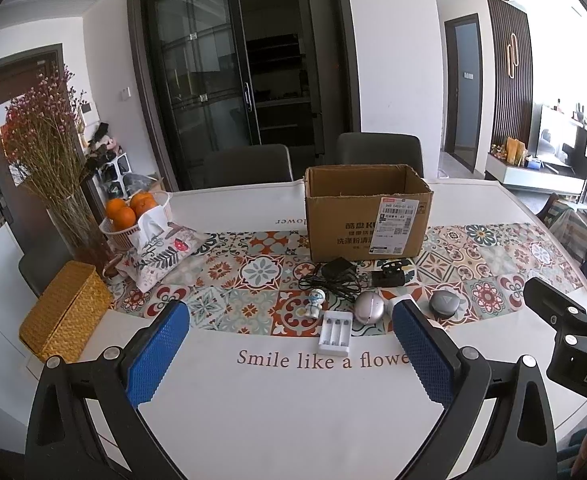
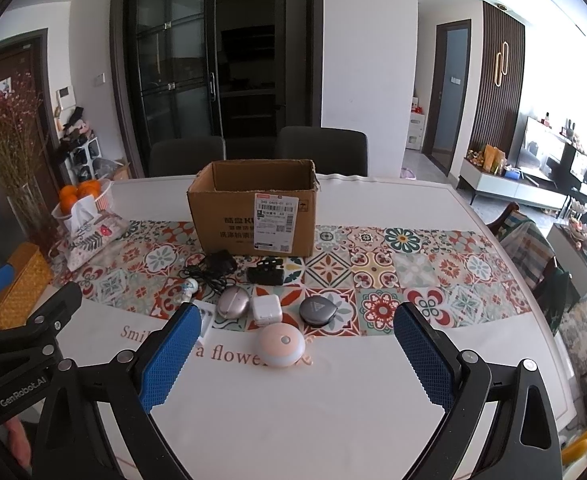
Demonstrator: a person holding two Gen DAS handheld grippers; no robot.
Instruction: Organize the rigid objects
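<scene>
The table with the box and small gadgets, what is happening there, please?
A person holds a gripper in each hand above the table. The left gripper and the right gripper are both open and hold nothing. The small things, such as the pink round device, white plug, silver case and battery charger, lie in front of the open cardboard box. Nothing can be seen inside the box.

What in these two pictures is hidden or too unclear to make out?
- Cardboard box floor: both views, hidden by its front wall.
- Pink round gadget: left wrist view, hidden behind the left hand-held gripper finger.
- White battery charger: right wrist view, mostly behind the right hand-held gripper finger.
- Box label print: too small.
</scene>
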